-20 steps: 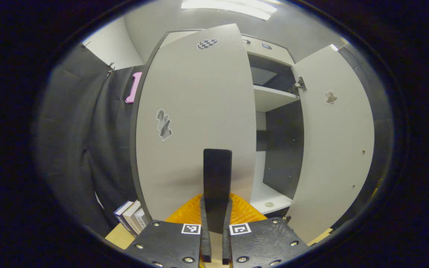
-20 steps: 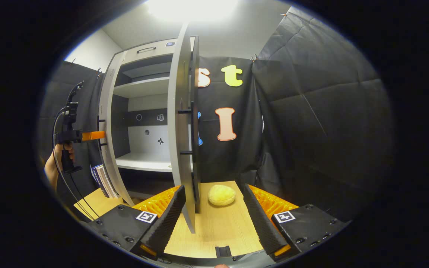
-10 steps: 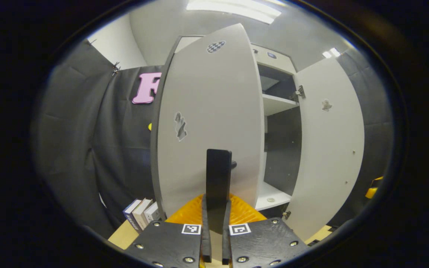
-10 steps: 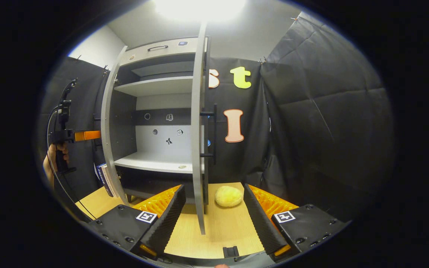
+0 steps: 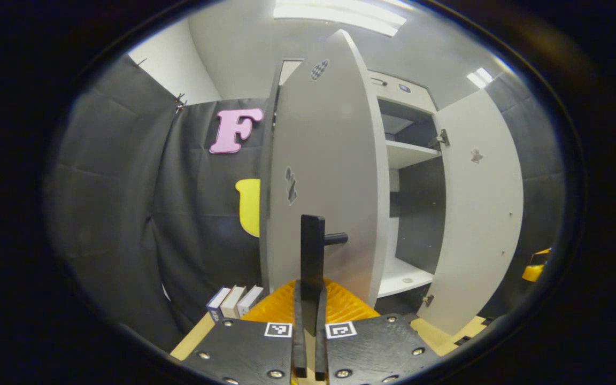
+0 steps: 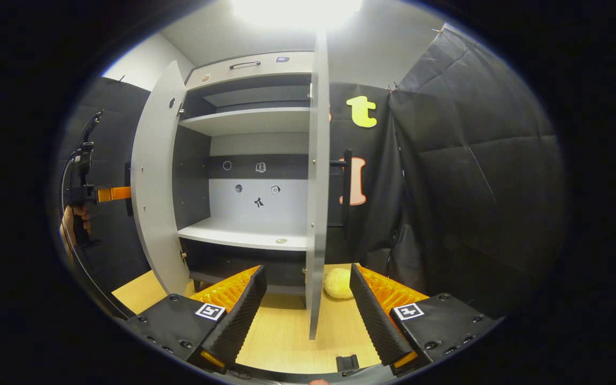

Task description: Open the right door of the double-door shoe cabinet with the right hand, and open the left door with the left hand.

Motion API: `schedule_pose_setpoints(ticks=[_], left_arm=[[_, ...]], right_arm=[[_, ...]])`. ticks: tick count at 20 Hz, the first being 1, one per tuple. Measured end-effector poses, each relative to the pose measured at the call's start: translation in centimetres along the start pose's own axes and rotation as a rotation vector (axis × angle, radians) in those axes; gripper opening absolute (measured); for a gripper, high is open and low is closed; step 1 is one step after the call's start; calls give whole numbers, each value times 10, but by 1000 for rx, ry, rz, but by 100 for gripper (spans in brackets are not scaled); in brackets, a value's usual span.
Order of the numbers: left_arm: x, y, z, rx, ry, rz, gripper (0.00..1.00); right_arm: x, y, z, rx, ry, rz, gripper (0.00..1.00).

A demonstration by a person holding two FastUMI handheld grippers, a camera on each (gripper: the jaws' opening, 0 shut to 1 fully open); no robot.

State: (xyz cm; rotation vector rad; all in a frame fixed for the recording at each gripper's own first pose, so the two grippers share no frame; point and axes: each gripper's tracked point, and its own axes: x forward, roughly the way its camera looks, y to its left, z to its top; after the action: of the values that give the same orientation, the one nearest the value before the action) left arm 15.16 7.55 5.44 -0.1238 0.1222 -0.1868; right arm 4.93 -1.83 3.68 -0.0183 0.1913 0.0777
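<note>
The left door of the grey shoe cabinet stands swung out in front of me in the left gripper view. Its black bar handle runs down between the fingers of my left gripper, which is shut on it. The right door stands wide open beyond. In the right gripper view the right door is edge-on, with its black handle on the far side. My right gripper is open, holding nothing, with the door's lower edge between its fingers in the image. Farther left, a hand holds the left gripper at the left door.
The cabinet's shelves are open to view, with a small round thing on the lower one. A yellow lump lies on the wooden tabletop by the right door. Several books stand left of the cabinet. Black cloth walls close in both sides.
The left door has swung farther open with my left gripper on its handle. The right door has turned edge-on in the right gripper view; that gripper stays open.
</note>
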Motion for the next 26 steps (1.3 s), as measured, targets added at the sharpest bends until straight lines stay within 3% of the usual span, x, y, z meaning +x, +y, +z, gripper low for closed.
schedule_pose_setpoints(ticks=[4,7,8,11,19,26], left_arm=[[-16,36,7,34,-11,54,7],[-25,74,14,116,-33,148,7],[-26,85,15,124,-35,174,0],[-23,76,8,56,-31,129,2],[-41,78,0,85,-34,169,0],[-79,31,-6,24,-58,119,0]], right_arm=[[6,22,-1,0,1,30,96],[13,38,-1,-4,4,52,96],[15,43,-2,-6,7,60,96],[20,55,-1,-11,11,88,98],[23,65,0,-24,6,108,99],[24,53,-2,-38,-7,90,99]])
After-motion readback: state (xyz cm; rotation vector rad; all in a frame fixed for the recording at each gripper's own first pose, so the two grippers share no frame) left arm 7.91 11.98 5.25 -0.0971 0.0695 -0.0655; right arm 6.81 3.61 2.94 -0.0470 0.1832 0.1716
